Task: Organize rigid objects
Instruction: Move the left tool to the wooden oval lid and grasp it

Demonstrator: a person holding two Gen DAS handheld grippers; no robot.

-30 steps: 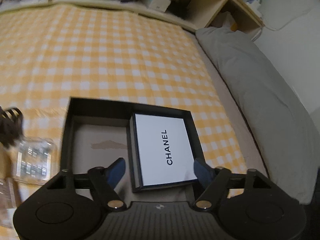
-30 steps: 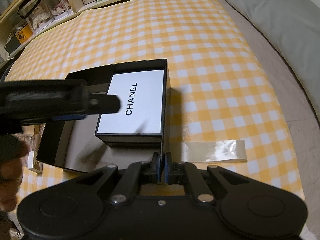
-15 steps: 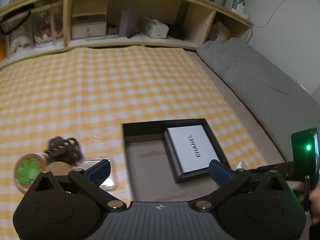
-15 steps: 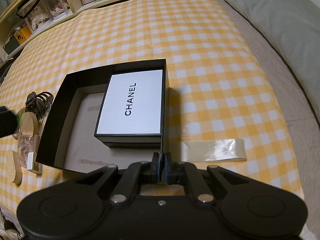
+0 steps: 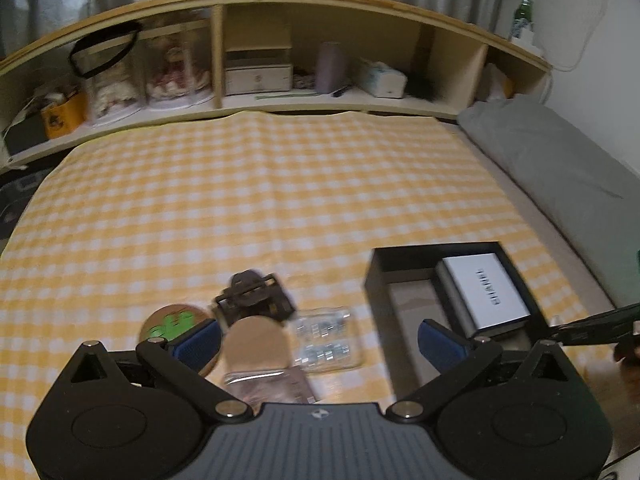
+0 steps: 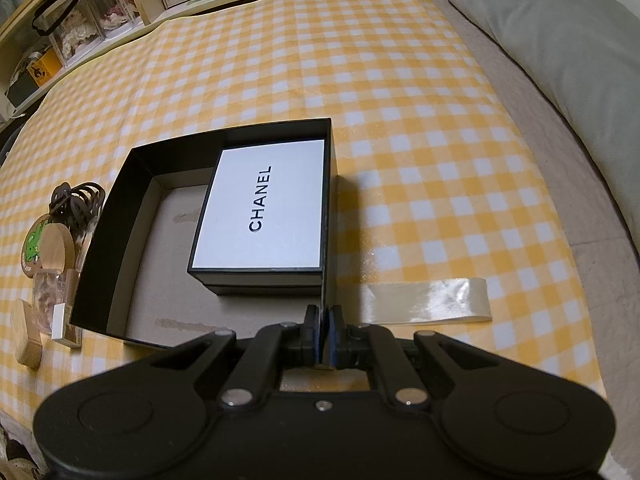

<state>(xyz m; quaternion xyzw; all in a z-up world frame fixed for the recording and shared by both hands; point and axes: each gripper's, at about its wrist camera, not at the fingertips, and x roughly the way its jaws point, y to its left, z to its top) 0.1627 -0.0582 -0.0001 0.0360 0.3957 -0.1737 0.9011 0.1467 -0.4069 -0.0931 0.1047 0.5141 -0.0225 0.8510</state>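
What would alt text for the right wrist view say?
The right gripper is shut on the near wall of an open black box holding a white Chanel box, on a yellow checked cloth.

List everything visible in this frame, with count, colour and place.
Open box: 1, black, on the checked cloth.
Chanel box: 1, white top, inside the open box, right side.
Hair claw: 1, dark, left of the open box.
Wooden discs: at least 2, tan, one with green print, beside the claw.
Clear case: 1, transparent, beside the discs.
Tape strip: 1, clear, right of the open box.
Pillow: 1, grey, far right.
Left gripper: jaws open.
Right gripper: jaws shut on the open box's wall.
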